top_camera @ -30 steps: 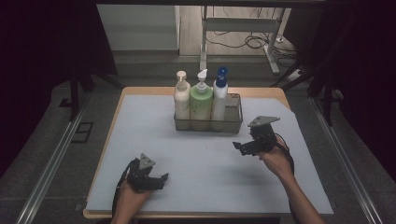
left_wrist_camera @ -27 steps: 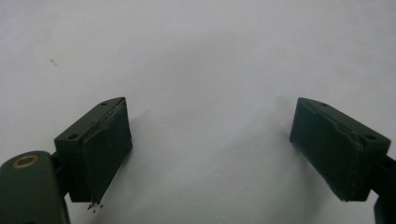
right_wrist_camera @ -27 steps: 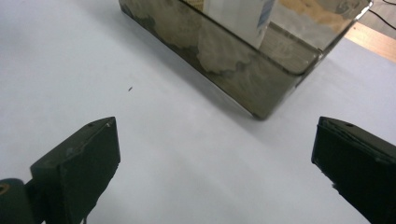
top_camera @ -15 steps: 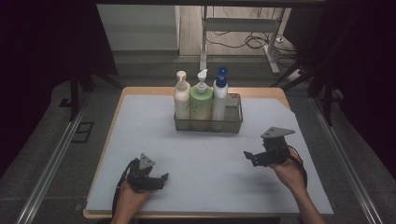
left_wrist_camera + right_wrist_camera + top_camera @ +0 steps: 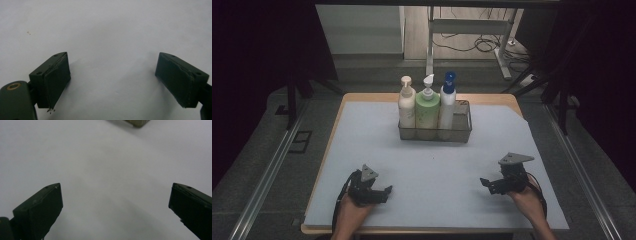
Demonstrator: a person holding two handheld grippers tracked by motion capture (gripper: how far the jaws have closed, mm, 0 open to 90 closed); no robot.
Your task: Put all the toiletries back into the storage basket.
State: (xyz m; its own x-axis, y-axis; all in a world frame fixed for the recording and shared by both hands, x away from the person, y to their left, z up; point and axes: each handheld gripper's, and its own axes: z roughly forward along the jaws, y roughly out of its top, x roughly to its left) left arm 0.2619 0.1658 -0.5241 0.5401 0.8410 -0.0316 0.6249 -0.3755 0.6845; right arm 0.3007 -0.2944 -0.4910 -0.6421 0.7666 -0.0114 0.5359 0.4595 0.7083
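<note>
Two hand-held grippers rest low over a pale grey mat at the near edge of a table, both with jaws spread wide and nothing between them. At near left, the left gripper (image 5: 384, 190) sits in the person's left hand (image 5: 349, 210), its tips aimed right toward the table's middle; the left gripper view shows its two black pads (image 5: 56, 77) well apart over bare mat (image 5: 107, 32). At near right, the right gripper (image 5: 484, 182), topped by a grey three-cornered plate, is held in the right hand (image 5: 526, 197) and points left, its jaws likewise gaping over the mat in the right gripper view, where a pale corner at the top edge (image 5: 137, 122) may be the basket's base, though too little of it shows to be sure. Well apart from both tools, toward the far middle of the table, a wire basket (image 5: 462, 131) stands on the mat holding three upright pump bottles in a row: a cream bottle (image 5: 406, 110) at left, a green bottle (image 5: 427, 111) in the centre and a white bottle with a blue pump (image 5: 447, 107) at right, packed side by side. Light wood of the table (image 5: 362, 97) frames the mat along its far edge.
</note>
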